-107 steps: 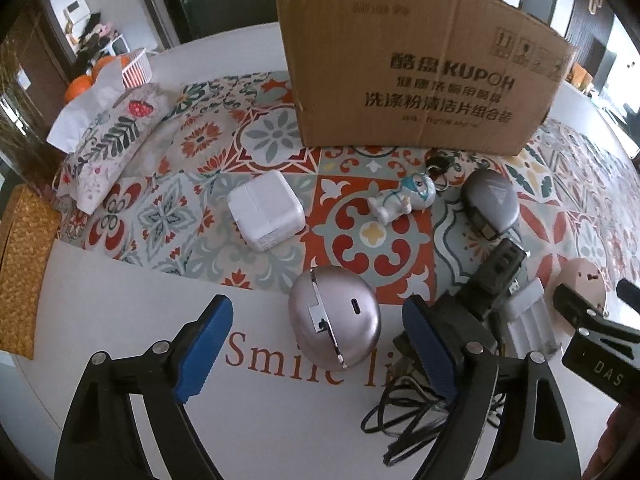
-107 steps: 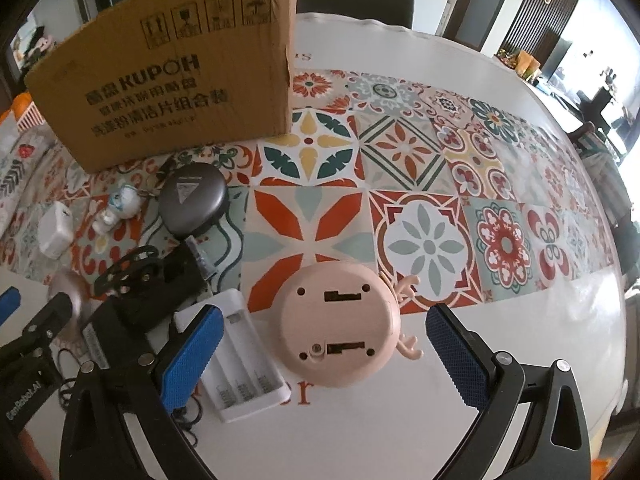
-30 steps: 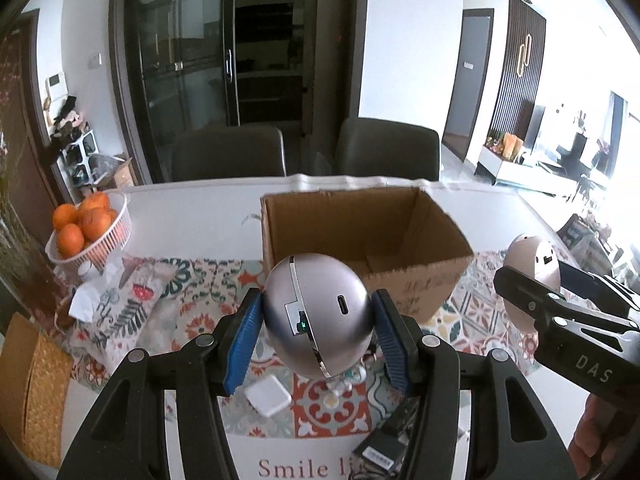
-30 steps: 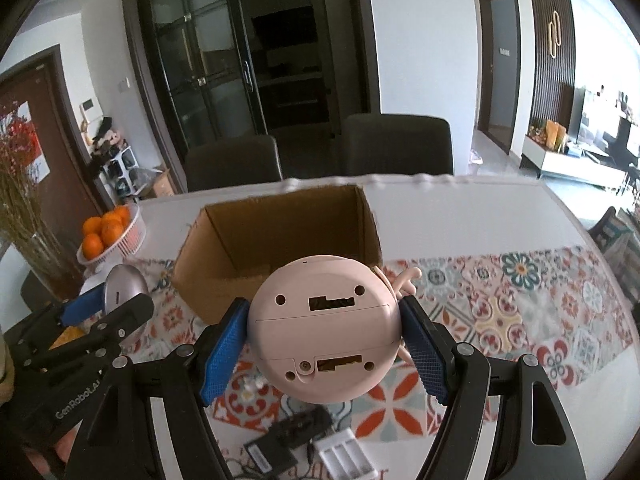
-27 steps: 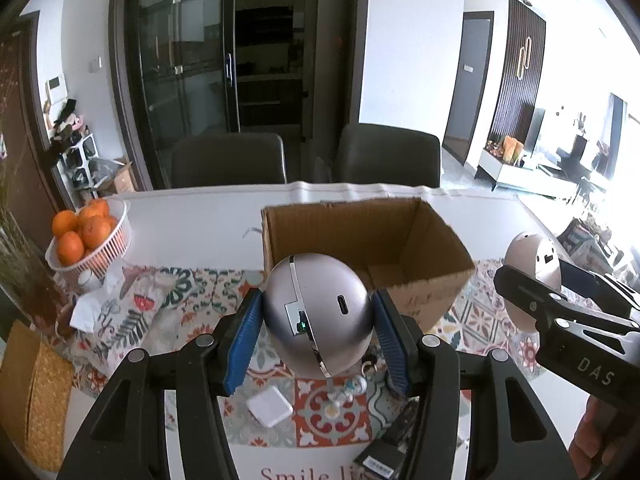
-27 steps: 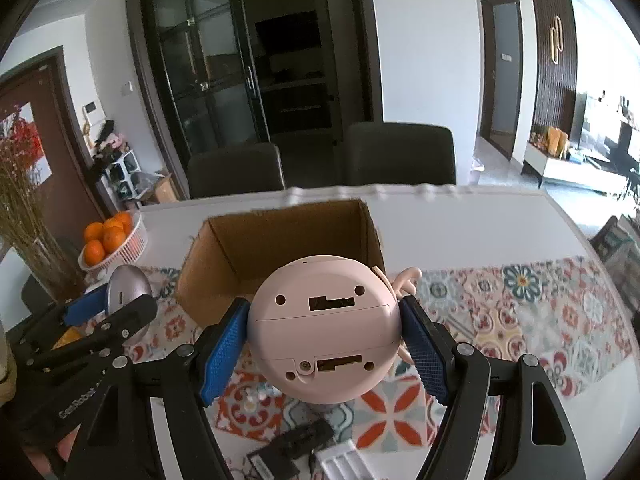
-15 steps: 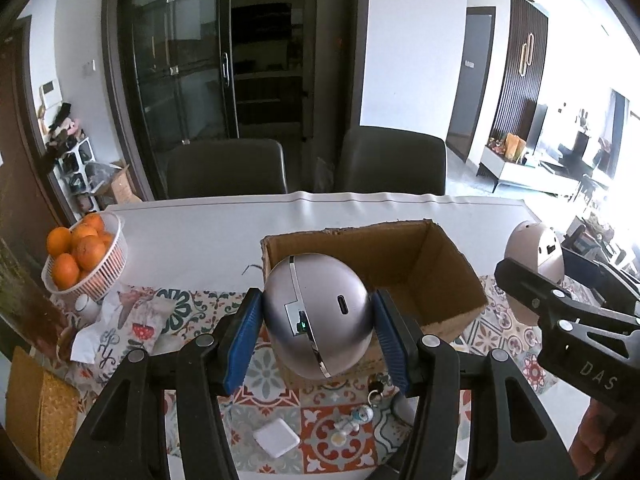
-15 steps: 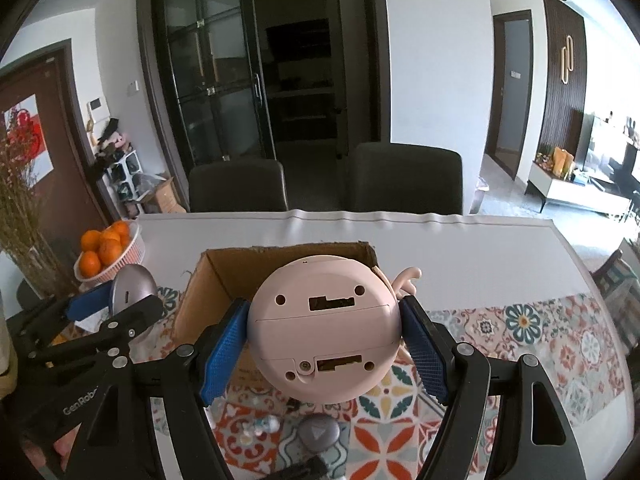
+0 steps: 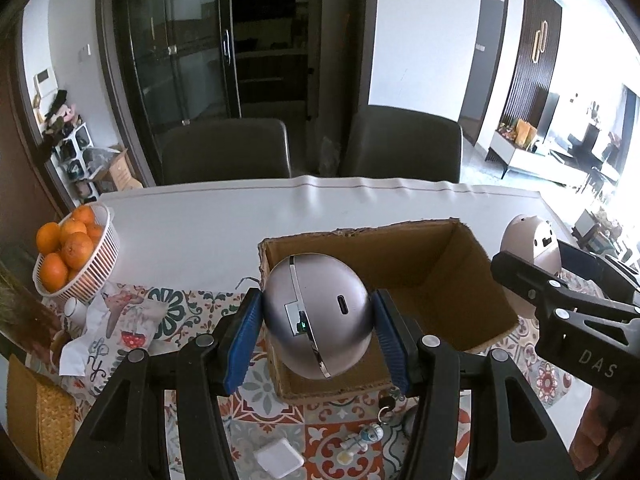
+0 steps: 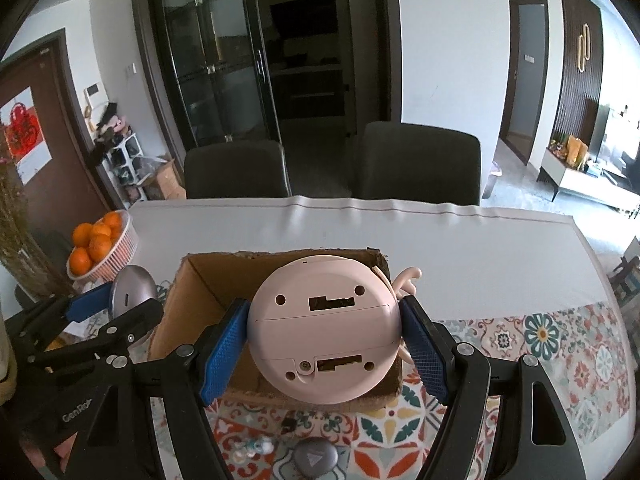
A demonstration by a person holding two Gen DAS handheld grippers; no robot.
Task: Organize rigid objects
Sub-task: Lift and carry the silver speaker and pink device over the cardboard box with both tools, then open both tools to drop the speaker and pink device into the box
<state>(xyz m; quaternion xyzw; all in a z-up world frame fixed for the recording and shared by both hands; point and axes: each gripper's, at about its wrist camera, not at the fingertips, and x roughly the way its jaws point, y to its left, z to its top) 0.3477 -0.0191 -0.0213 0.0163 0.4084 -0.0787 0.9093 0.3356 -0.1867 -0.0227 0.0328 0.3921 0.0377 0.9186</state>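
Note:
My left gripper (image 9: 316, 342) is shut on a silver egg-shaped gadget (image 9: 318, 316), held in the air over the near left part of the open cardboard box (image 9: 460, 280). My right gripper (image 10: 324, 350) is shut on a round pink gadget (image 10: 324, 328) with small antlers, its underside toward the camera, above the near wall of the same box (image 10: 192, 292). Each gripper shows in the other's view: the silver gadget (image 10: 130, 292) at the left, the pink one (image 9: 528, 240) at the right. The box floor that I can see is bare.
On the patterned mat in front of the box lie a white charger (image 9: 278, 460), a small figure keychain (image 9: 366, 438) and a grey round device (image 10: 316, 458). A white basket of oranges (image 9: 76, 256) stands at the left, with two dark chairs behind the table.
Both grippers have carried their gadgets forward from above the loose items to over the box. The box now sits closer and lower in both views. Neither grip has changed.

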